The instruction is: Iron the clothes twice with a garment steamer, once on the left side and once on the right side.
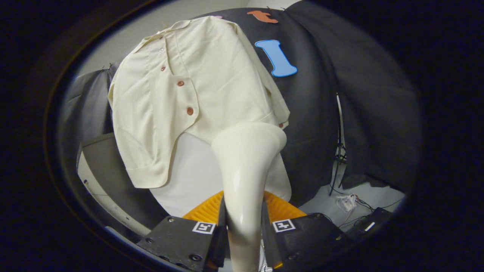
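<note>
Cream garment steamer (245, 166) sits clamped between the fingers of the gripper (244, 230), both pressing on its handle, head flaring just ahead of them and aimed up at the shirt. The cream button-up shirt (189, 87) hangs beyond the steamer head against the booth's black wall, its curved hem just above the head and its rust-coloured buttons (190, 111) running down the placket. An orange ribbed piece (281, 207) shows behind the handle. To steam well, likely keep the head flat and close to the fabric, travel slowly along one side of the placket, then the other. No brand or readable writing; only square marker tags (283, 225) on the fingers. Cables (349, 202) lie on the floor beside.
</note>
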A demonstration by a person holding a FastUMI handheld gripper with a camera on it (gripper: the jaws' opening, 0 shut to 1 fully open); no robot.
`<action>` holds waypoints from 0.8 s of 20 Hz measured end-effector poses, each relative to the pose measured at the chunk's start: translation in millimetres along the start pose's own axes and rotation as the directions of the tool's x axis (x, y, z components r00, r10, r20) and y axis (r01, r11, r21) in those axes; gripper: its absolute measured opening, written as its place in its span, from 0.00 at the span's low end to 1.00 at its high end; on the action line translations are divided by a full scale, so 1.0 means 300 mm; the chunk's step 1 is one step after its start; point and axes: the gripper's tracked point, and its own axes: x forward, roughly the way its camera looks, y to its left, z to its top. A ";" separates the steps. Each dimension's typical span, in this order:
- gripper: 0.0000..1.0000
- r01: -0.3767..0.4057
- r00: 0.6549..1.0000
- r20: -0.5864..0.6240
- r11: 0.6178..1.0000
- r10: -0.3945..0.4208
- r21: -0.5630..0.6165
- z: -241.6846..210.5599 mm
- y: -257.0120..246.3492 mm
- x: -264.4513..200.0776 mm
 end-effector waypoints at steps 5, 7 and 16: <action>0.41 -0.007 0.999 0.049 1.000 0.007 0.012 0.043 0.051 -0.116; 0.41 -0.018 0.997 0.078 1.000 0.018 0.006 0.065 0.094 -0.167; 0.40 0.041 0.975 0.220 0.990 -0.009 -0.138 0.221 0.413 -0.489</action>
